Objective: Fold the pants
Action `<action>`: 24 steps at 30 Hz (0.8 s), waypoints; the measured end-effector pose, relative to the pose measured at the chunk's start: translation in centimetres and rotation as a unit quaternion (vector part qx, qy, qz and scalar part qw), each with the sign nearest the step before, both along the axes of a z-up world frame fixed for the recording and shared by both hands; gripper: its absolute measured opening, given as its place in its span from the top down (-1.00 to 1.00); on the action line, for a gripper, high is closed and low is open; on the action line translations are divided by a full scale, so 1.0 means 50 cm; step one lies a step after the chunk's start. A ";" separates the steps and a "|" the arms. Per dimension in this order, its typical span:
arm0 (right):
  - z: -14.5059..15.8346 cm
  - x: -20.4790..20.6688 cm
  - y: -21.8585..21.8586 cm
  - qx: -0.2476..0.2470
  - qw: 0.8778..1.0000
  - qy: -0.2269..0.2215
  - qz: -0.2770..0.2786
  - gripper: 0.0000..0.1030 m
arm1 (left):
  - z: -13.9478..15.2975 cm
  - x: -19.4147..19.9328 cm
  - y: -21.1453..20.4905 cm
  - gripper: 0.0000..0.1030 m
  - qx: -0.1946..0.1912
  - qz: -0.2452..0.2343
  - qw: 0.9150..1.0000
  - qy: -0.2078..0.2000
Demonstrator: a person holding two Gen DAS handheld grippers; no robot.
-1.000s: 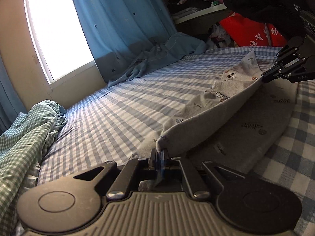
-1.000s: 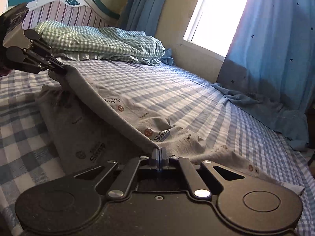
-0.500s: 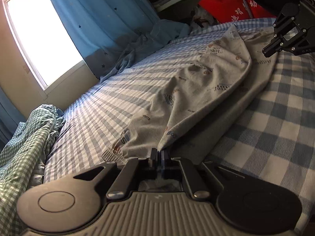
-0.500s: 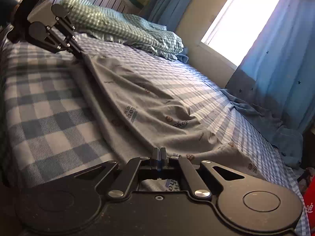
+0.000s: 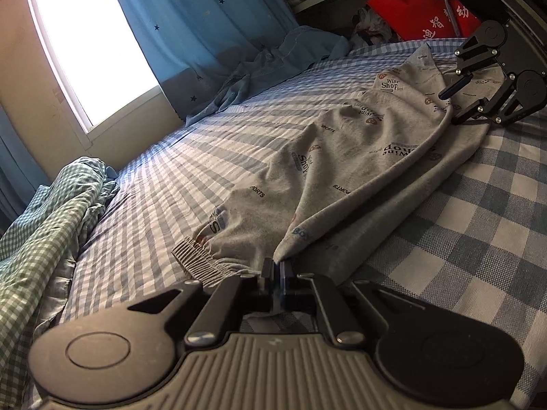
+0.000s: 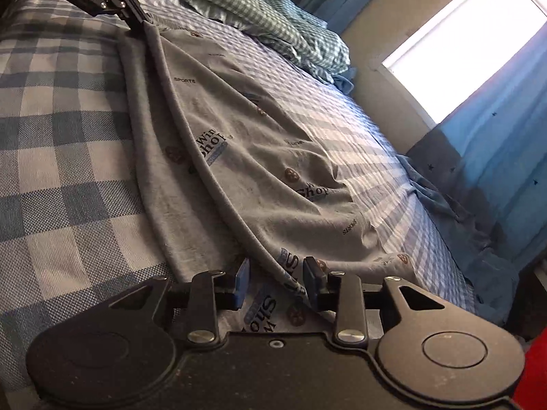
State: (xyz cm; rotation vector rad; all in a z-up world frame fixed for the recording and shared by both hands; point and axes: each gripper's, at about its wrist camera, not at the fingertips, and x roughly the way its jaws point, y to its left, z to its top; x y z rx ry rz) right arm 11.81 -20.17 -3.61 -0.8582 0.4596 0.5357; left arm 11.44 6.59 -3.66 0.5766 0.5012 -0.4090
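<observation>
Grey jersey pants (image 5: 348, 171) lie half-folded on checked bed (image 5: 478, 222): soft, light, floppy. Left gripper (image 5: 277, 268) pinches fold edge near waistband; right gripper (image 6: 276, 278) wide open, empty. Best hold: edges/corners.

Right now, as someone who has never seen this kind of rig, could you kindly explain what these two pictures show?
No robot here: a person holds a two-finger gripper in each hand, and each picture comes from a camera on one gripper looking along its fingers. Grey printed pants lie folded lengthwise on a blue checked bed. In the left view, the left gripper is shut on the pants' edge near the waistband. In the right view, the right gripper stands open, with the fold lying loose between its fingers. A green checked blanket and a window lie beyond.
</observation>
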 end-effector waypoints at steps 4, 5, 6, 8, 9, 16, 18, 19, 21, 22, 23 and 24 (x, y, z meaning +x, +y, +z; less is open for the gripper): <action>0.014 0.024 0.000 -0.006 0.998 0.051 0.026 0.98 | 0.000 0.000 -0.001 0.95 0.000 0.005 1.000 0.000; 0.015 0.023 0.000 -0.009 0.998 0.052 0.030 0.99 | 0.001 -0.001 0.000 0.95 -0.001 0.006 1.000 -0.001; 0.017 0.018 -0.001 -0.012 0.998 0.048 0.033 1.00 | 0.003 -0.003 0.001 0.95 -0.002 0.005 1.000 -0.004; 0.026 0.000 -0.003 -0.008 0.999 0.036 0.031 1.00 | 0.009 -0.007 0.005 0.95 -0.003 0.003 1.000 -0.008; 0.032 -0.012 -0.006 -0.005 0.999 0.030 0.029 1.00 | 0.010 -0.008 0.007 0.95 -0.002 0.001 1.000 -0.007; 0.032 -0.087 -0.008 -0.031 0.998 0.038 0.043 1.00 | -0.001 -0.011 0.017 0.96 0.001 -0.008 1.000 0.013; 0.022 -0.095 -0.007 -0.029 0.998 0.042 0.038 1.00 | -0.009 -0.012 0.015 0.96 0.003 -0.009 1.000 0.018; 0.018 -0.097 -0.007 -0.025 0.998 0.042 0.032 1.00 | -0.013 -0.012 0.013 0.96 0.004 -0.008 1.000 0.020; 0.008 -0.098 -0.002 -0.020 0.999 0.039 0.020 1.00 | -0.021 -0.010 0.012 0.95 0.002 -0.004 1.000 0.027; 0.003 -0.099 0.001 -0.019 0.999 0.033 0.018 0.94 | -0.024 -0.009 0.012 0.94 -0.003 0.000 1.000 0.030; -0.002 -0.099 0.001 -0.015 0.999 0.028 0.013 0.94 | -0.025 -0.007 0.013 0.94 -0.010 0.005 0.999 0.032; -0.004 -0.101 -0.001 -0.008 1.000 0.023 0.007 0.93 | -0.024 -0.006 0.015 0.93 -0.019 0.011 0.999 0.035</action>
